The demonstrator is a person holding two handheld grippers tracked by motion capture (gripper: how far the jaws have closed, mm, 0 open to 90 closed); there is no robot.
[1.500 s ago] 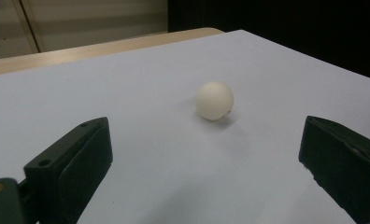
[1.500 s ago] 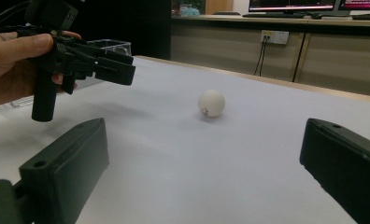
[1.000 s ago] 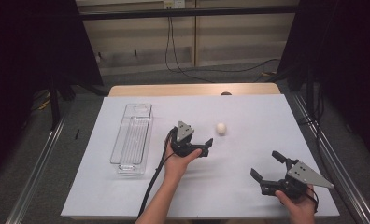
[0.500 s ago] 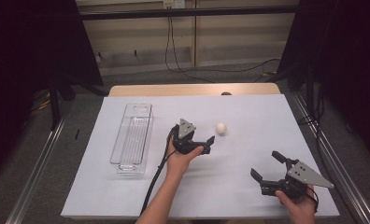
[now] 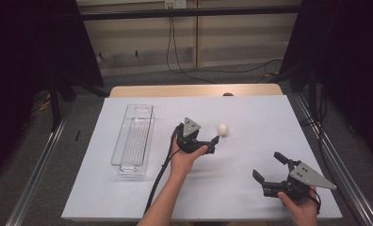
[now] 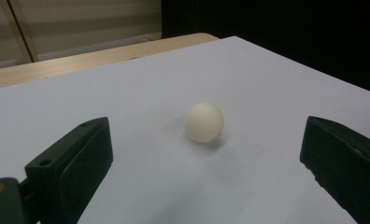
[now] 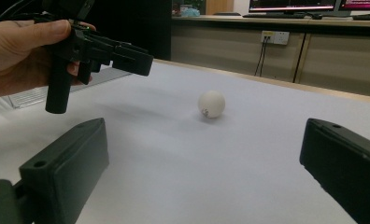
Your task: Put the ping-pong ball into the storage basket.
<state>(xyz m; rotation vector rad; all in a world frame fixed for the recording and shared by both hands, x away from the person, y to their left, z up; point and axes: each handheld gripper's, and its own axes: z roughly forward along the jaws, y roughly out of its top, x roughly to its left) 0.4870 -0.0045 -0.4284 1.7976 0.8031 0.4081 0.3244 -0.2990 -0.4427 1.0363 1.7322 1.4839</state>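
Lying on the white table cover [image 5: 250, 113], a small cream ball [image 5: 222, 129] rests alone, a little beyond the middle of the table. In the left gripper view the ball [image 6: 204, 122] sits on the cover ahead of the two black jaws, between their lines but not touched by either.

The left gripper [image 5: 208, 141] is just beside the ball, on its near-left side, and points toward it. Its jaws stand wide apart and hold nothing. The left hand [image 5: 187, 157] grips it from below, and a black cable [image 5: 158, 176] runs back along the forearm.

The right gripper [image 5: 269, 167] is near the front right corner of the table, well apart from the ball. Its jaws are also spread and empty. In the right gripper view the ball [image 7: 211, 104] is seen farther off, with the left gripper [image 7: 127, 56] raised above the cover at the upper left.

A clear plastic tray [image 5: 133, 139] lies at the left part of the table, apart from the ball.
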